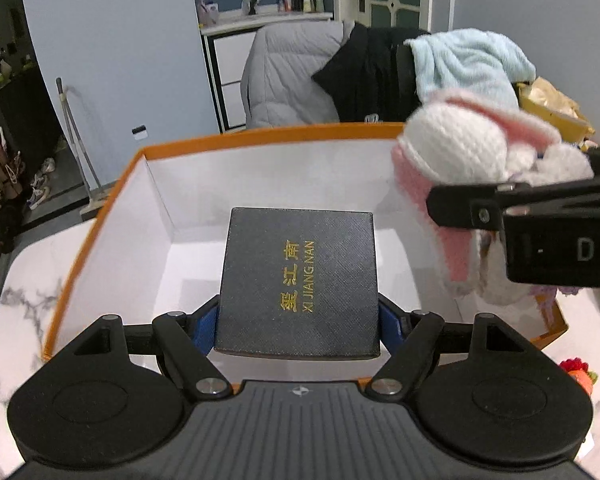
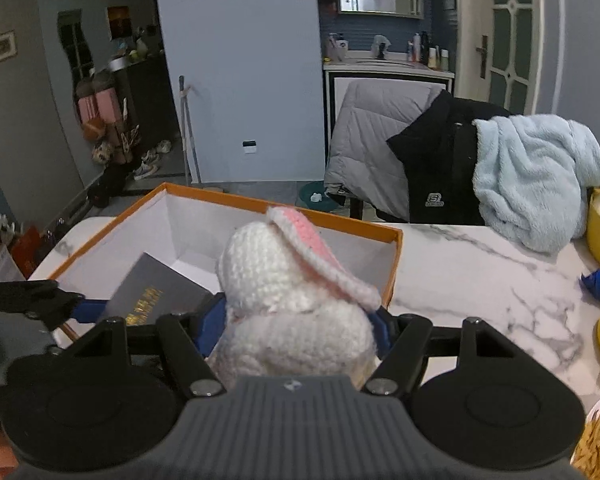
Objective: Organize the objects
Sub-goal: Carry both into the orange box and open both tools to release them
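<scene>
Progress looks to be at the midpoint: both items are in hand and over the container, neither yet set down.

Left wrist view: the left gripper is closed on a dark gift box with gold lettering, its blue pads pressed to the box's two sides. The box hangs inside the opening of the orange storage box, above its white floor; whether its underside touches the floor cannot be told from here. To the right, the right gripper reaches in over the orange rim with a white and pink knitted bunny clamped in it. The bunny sits above the right side of the storage box, not resting on anything. A small knitted item in red and orange lies on the marble tabletop outside the box, so more sorting likely remains.

Right wrist view: the right gripper squeezes the bunny at its body, the ear flopping forward. The storage box lies just ahead and to the left, with the gift box tilted within it, held by the left gripper. By my reading, what is left is lowering and releasing both items, then gathering whatever stays on the tabletop.
</scene>
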